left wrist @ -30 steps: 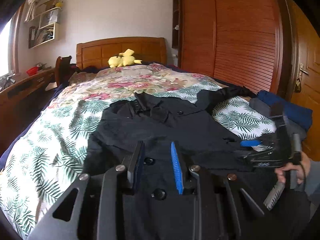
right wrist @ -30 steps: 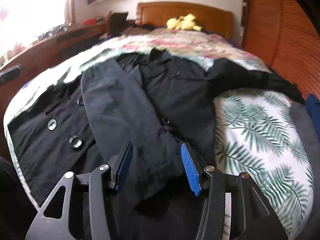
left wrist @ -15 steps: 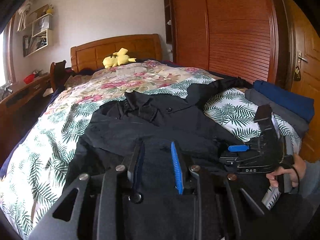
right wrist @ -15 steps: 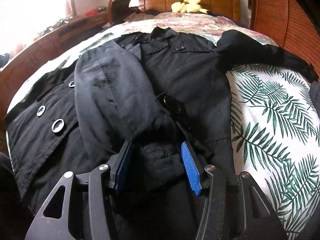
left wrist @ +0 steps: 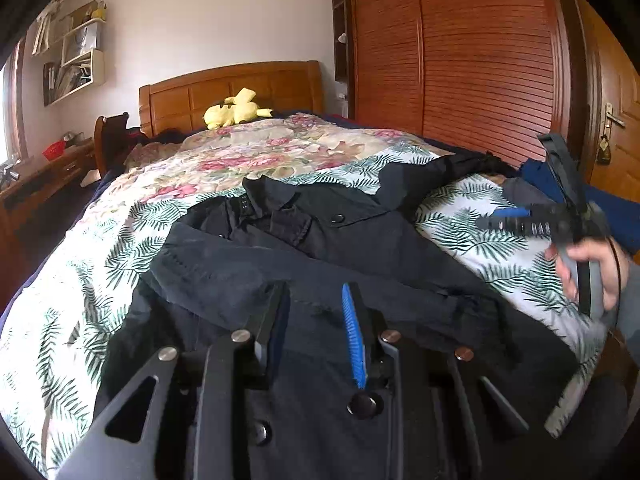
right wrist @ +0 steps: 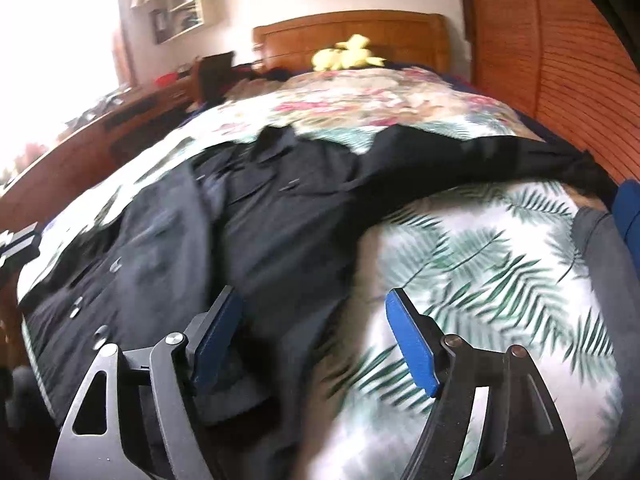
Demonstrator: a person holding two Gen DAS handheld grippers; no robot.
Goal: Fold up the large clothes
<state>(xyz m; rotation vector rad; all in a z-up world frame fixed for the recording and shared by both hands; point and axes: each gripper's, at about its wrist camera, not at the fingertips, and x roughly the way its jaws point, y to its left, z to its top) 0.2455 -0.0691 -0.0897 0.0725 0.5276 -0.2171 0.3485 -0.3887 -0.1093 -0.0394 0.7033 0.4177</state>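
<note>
A black buttoned coat lies spread on the bed's palm-print quilt. One sleeve is folded across its front, and the other sleeve stretches to the right. My left gripper sits low over the coat's lower front. Its jaws are narrowly apart, with dark coat fabric pinched between the blue pads. My right gripper is blurred and its jaws are opening wide. Nothing is pressed between them; the coat's edge lies under the left finger and quilt under the right. The left wrist view shows that gripper in a hand.
A yellow plush toy sits by the wooden headboard. Folded blue and grey clothes lie at the bed's right edge. A slatted wardrobe and a door stand to the right, and a wooden desk to the left.
The right gripper has let go of the folded sleeve, widened its jaws and swung right over the quilt. The left gripper has shifted a little across the coat, its gap unchanged.
</note>
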